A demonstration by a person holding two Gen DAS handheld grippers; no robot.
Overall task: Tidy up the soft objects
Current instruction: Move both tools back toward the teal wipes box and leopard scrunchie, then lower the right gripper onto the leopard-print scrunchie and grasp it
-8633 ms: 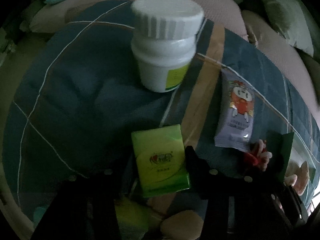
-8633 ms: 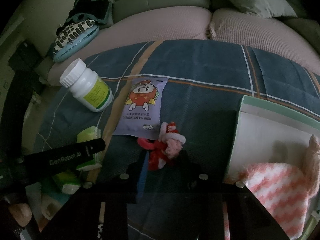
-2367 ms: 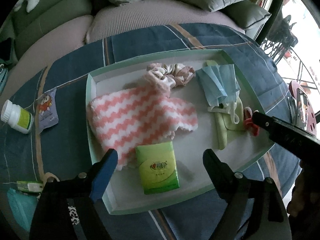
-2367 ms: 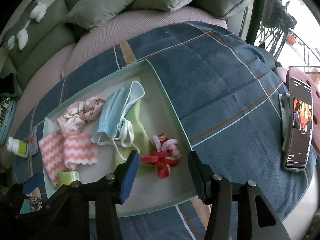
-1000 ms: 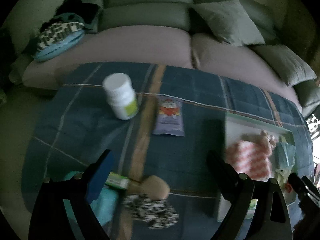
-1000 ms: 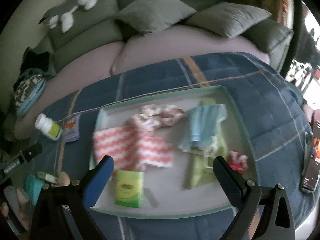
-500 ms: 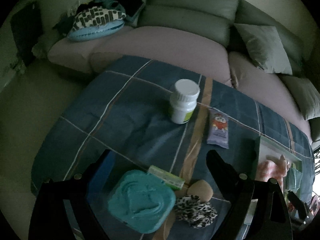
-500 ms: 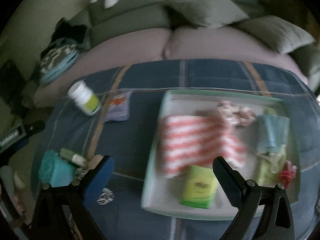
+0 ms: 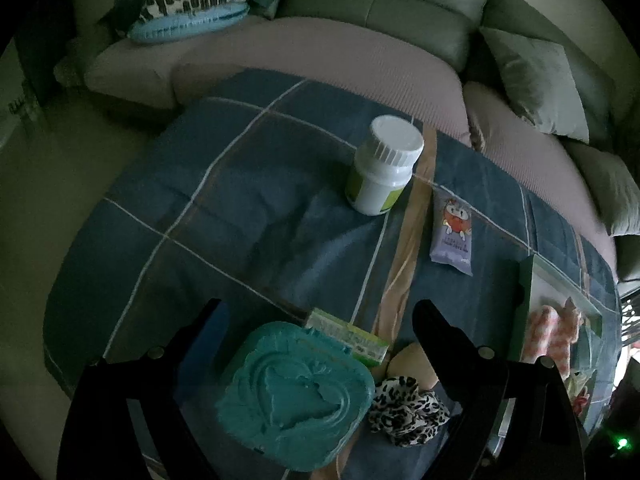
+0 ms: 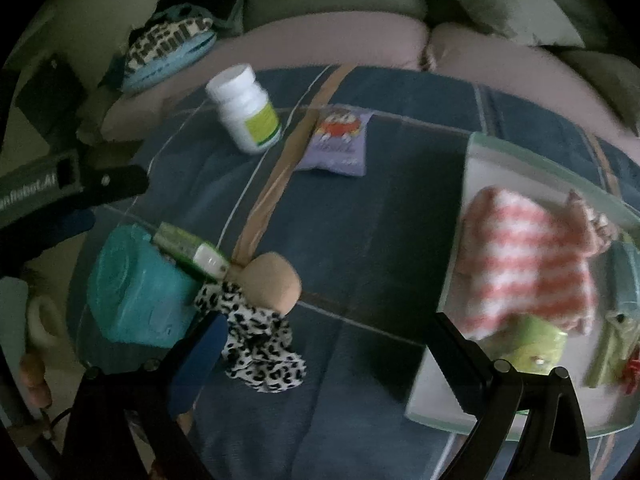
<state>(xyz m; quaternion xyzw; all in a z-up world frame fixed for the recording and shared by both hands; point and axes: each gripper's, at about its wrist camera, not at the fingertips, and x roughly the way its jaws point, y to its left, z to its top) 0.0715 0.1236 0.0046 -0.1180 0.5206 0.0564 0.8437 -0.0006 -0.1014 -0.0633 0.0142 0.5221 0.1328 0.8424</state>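
Note:
Loose soft things lie in a cluster on the blue plaid cloth: a leopard-print scrunchie point(image 9: 408, 404) point(image 10: 260, 344), a beige round puff point(image 9: 412, 364) point(image 10: 272, 280) and a teal embossed pad point(image 9: 296, 396) point(image 10: 136, 292). My left gripper point(image 9: 320, 320) hangs open just above the teal pad. My right gripper point(image 10: 328, 336) is open too, its left finger beside the scrunchie. A pale green tray point(image 10: 520, 152) on the right holds a pink-and-white striped towel point(image 10: 524, 264) point(image 9: 556, 336), a green tissue pack point(image 10: 536, 344) and other cloth items.
A white pill bottle point(image 9: 384, 168) point(image 10: 246, 110) and a purple snack sachet point(image 9: 452, 236) point(image 10: 340, 140) lie farther back. A small green box point(image 9: 348, 336) point(image 10: 192, 248) leans on the teal pad. A sofa with cushions runs behind.
Both views have swung left, away from the tray and toward the cluster at the cloth's left end. The teal pad and scrunchie now sit close under the fingers. Both grippers stay open.

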